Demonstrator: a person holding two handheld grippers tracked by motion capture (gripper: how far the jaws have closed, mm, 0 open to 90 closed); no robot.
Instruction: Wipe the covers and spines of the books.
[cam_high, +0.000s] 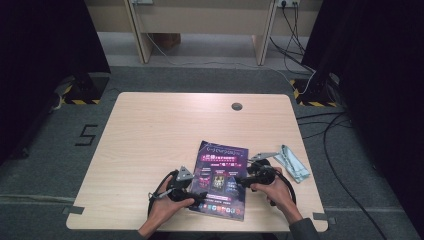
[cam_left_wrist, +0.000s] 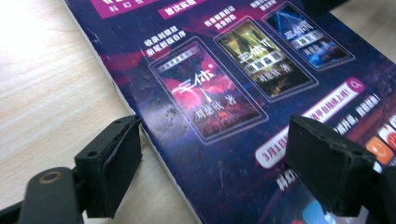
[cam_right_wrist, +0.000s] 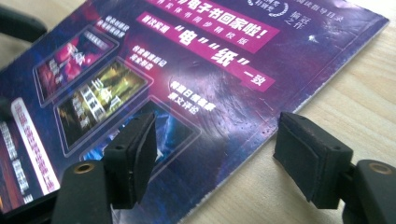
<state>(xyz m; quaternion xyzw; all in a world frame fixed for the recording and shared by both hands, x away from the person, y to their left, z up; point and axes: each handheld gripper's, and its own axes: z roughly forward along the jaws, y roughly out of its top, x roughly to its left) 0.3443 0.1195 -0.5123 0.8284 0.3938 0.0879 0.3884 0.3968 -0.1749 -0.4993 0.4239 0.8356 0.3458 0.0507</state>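
A purple-covered book (cam_high: 221, 180) lies flat on the wooden table (cam_high: 150, 135), its long edges straddled by two hand-held grippers. The left gripper (cam_left_wrist: 212, 163) stands open, one finger (cam_left_wrist: 112, 163) off the cover's edge, the other over the print. The right gripper (cam_right_wrist: 215, 149) is likewise spread, gripping nothing. The approach looks complete; the next move likely calls for pinching an edge to lift or open the cover. A folded grey-green cloth (cam_high: 292, 163) lies beyond the right fingers.
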